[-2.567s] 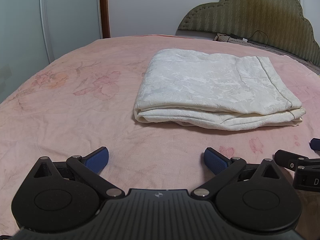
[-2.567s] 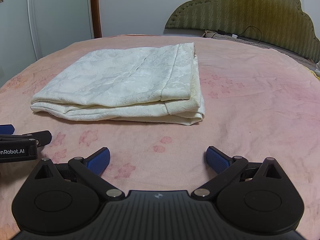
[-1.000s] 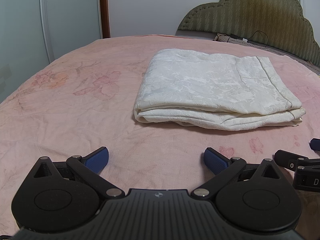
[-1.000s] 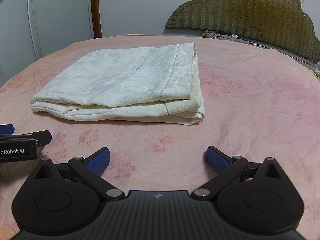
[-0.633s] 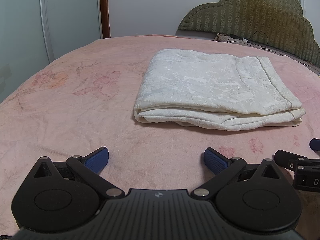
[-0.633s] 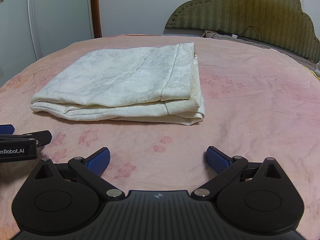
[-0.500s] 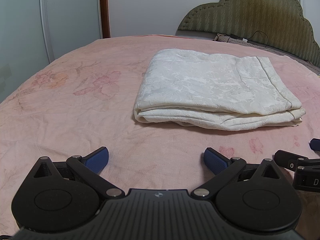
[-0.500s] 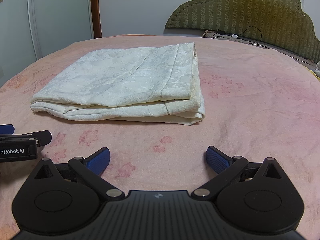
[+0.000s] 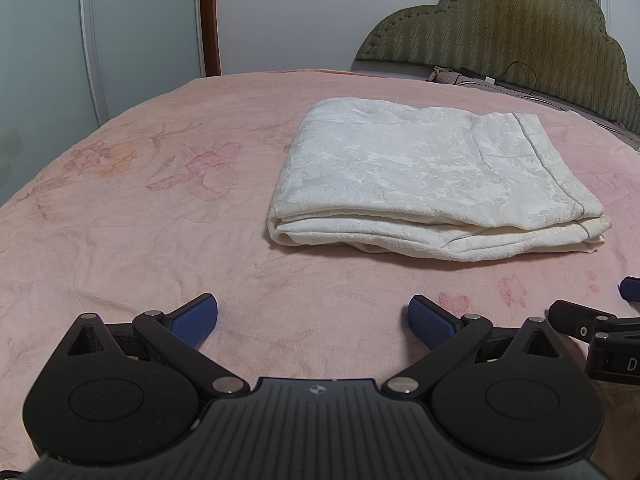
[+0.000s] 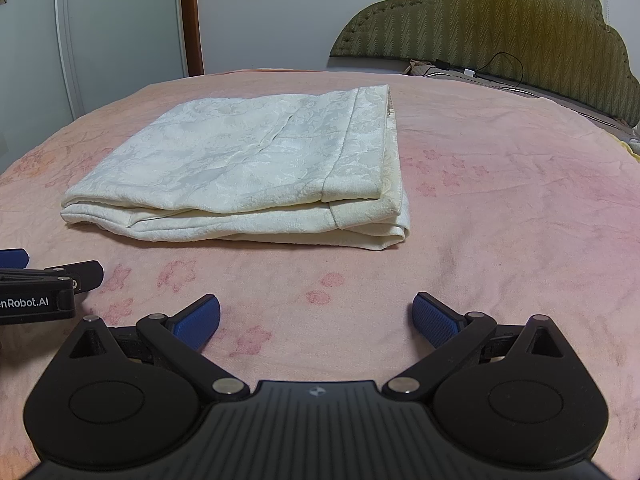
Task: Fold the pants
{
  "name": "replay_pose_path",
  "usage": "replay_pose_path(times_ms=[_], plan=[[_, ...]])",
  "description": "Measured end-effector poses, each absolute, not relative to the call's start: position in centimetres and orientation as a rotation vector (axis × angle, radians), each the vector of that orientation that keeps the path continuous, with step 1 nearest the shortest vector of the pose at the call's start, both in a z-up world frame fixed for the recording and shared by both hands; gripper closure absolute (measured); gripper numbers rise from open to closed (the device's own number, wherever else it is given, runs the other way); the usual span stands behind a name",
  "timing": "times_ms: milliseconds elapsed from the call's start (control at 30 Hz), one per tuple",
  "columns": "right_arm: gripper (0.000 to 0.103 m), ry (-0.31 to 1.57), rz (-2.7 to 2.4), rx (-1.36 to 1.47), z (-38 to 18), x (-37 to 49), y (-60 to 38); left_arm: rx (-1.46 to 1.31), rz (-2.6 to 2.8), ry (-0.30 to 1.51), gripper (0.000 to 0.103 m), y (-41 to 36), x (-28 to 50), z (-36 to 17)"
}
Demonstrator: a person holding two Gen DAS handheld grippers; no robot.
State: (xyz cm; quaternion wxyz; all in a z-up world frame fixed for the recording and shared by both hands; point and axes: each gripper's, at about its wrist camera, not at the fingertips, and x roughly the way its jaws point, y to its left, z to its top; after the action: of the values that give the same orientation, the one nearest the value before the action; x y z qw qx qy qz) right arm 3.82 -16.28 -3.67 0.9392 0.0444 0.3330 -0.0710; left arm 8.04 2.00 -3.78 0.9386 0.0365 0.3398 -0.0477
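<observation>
The cream-white pants [image 9: 428,176] lie folded in a flat rectangular stack on the pink floral bedspread [image 9: 140,208]. They also show in the right wrist view [image 10: 256,172], left of centre. My left gripper [image 9: 314,318] is open and empty, low over the bedspread in front of the pants and apart from them. My right gripper [image 10: 316,320] is open and empty, also short of the pants. Each gripper shows at the edge of the other's view: the right one [image 9: 600,328], the left one [image 10: 44,284].
An olive padded headboard [image 9: 520,24] stands at the back right with a cable [image 9: 516,76] and small items in front of it. White wardrobe doors [image 9: 100,32] and a brown door frame [image 9: 208,16] stand beyond the bed on the left.
</observation>
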Motion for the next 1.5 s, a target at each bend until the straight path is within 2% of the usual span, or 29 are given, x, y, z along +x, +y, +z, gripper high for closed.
replay_pose_path(times_ms=[500,700,800,1000,1500], plan=[[0.0,0.681,-0.174,0.094,-3.8,4.4,-15.5,0.076,-0.097,0.693,0.0,2.0,8.0,-3.8],[0.0,0.611,-0.089,0.037,-3.1,3.6,-14.4,0.066,-0.046,0.674,0.0,2.6,7.5,-3.5],[0.0,0.645,-0.125,-0.034,-3.3,4.2,-13.3,0.058,-0.023,0.671,0.0,2.8,7.4,-3.4],[0.0,0.678,-0.087,0.071,-3.6,4.6,-14.9,0.064,-0.024,0.69,0.0,2.6,7.5,-3.5],[0.0,0.677,-0.089,0.07,-3.7,4.4,-14.6,0.046,-0.029,0.697,0.0,2.9,7.8,-3.6]])
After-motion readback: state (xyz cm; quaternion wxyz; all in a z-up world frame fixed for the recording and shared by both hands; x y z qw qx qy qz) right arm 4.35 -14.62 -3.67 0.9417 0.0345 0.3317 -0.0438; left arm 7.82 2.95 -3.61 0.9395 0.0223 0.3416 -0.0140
